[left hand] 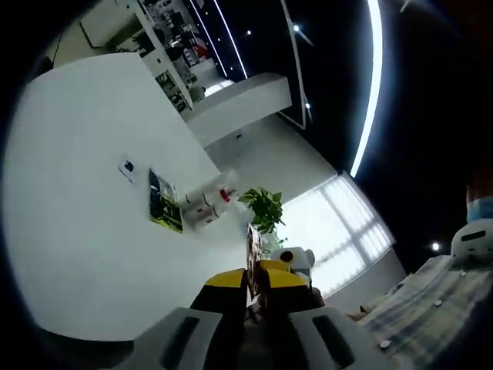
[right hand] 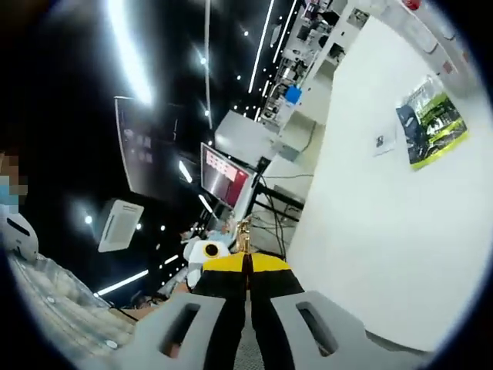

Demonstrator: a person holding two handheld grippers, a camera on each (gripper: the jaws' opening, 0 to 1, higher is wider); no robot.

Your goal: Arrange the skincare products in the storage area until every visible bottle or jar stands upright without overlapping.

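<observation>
1. In the left gripper view the left claw (left hand: 258, 289) rises from the bottom edge, its yellow-and-black jaws close together with a thin dark item between the tips; I cannot tell what it is or whether it is truly clamped.
2. In the right gripper view the right claw (right hand: 247, 274) has its jaws pressed together, nothing between them.
3. A person's plaid sleeve (left hand: 431, 308) sits at the lower right of the left gripper view.
4. Just past the left claw stand a white robot figure (left hand: 296, 258) and a plant (left hand: 264, 208).
5. On the white wall (left hand: 77, 193) hangs a green poster (left hand: 164, 202); its writing is too small to read.
6. Farther off, a red-lit screen (right hand: 223, 173) glows; no text is legible.
7. No skincare bottles can be made out.
</observation>
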